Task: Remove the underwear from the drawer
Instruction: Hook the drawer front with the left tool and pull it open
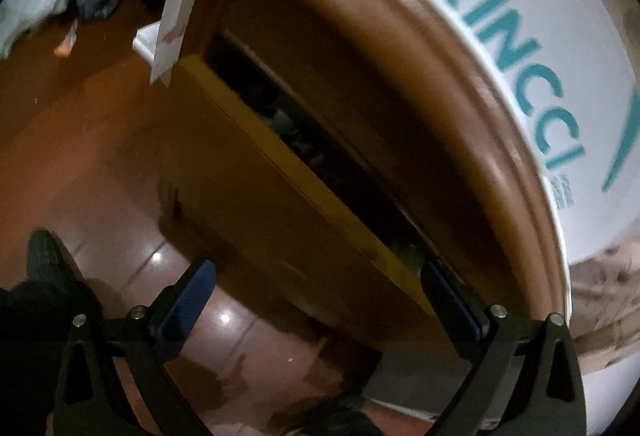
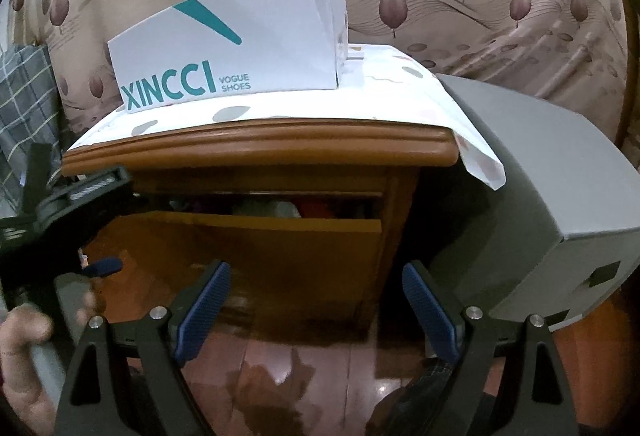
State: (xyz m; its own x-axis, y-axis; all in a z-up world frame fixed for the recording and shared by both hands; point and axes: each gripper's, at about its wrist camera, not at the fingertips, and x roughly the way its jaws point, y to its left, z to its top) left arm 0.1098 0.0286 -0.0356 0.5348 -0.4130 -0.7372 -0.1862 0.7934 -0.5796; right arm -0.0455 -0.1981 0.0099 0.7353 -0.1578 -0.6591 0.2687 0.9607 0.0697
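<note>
Ahead of my right gripper (image 2: 316, 310), jaws spread and empty, the orange-brown wooden drawer (image 2: 256, 236) of the nightstand stands partly open, its long axis running across my view. Crumpled clothing (image 2: 280, 207) lies in the dark gap; which piece is underwear I cannot tell. My left gripper (image 1: 316, 300), also spread and empty, hangs nearer, beside the drawer's front, I judge.

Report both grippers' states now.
Left gripper: open, empty, at the drawer.
Right gripper: open, empty, facing the drawer.
</note>
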